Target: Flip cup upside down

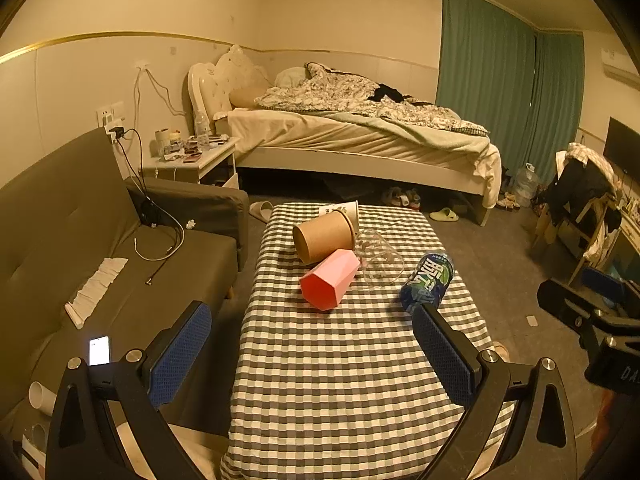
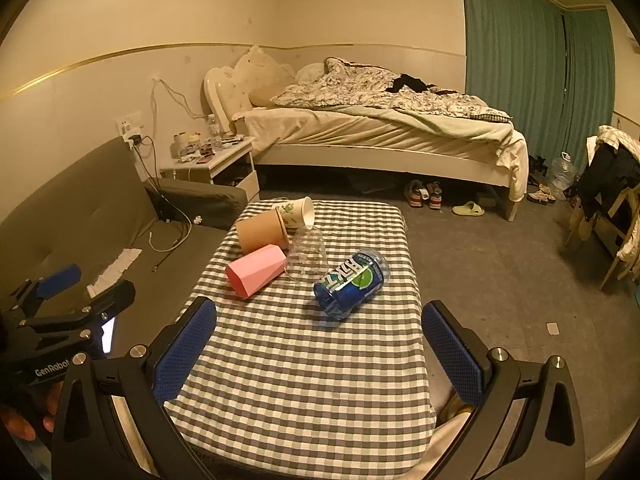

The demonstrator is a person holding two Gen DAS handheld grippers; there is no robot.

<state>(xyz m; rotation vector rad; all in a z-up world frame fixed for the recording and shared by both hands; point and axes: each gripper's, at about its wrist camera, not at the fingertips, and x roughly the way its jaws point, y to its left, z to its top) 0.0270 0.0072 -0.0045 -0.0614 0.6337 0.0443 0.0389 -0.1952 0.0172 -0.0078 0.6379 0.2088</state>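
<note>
Several cups lie on their sides on the checkered table (image 1: pixel 340 380) (image 2: pixel 304 380): a pink faceted cup (image 1: pixel 330 278) (image 2: pixel 256 270), a brown paper cup (image 1: pixel 323 238) (image 2: pixel 260 232), a white printed paper cup (image 1: pixel 346 211) (image 2: pixel 298 212), a clear glass cup (image 1: pixel 378 260) (image 2: pixel 308 252) and a blue labelled cup (image 1: pixel 428 282) (image 2: pixel 352 282). My left gripper (image 1: pixel 312 348) is open and empty, held above the table's near half. My right gripper (image 2: pixel 320 344) is open and empty, also short of the cups.
A grey sofa (image 1: pixel 100 248) with cables and a lit phone (image 1: pixel 99 350) stands left of the table. A bed (image 1: pixel 352 132) and nightstand (image 1: pixel 192 160) stand behind. A chair with clothes (image 1: pixel 584 192) is at the right. Slippers and shoes lie on the floor.
</note>
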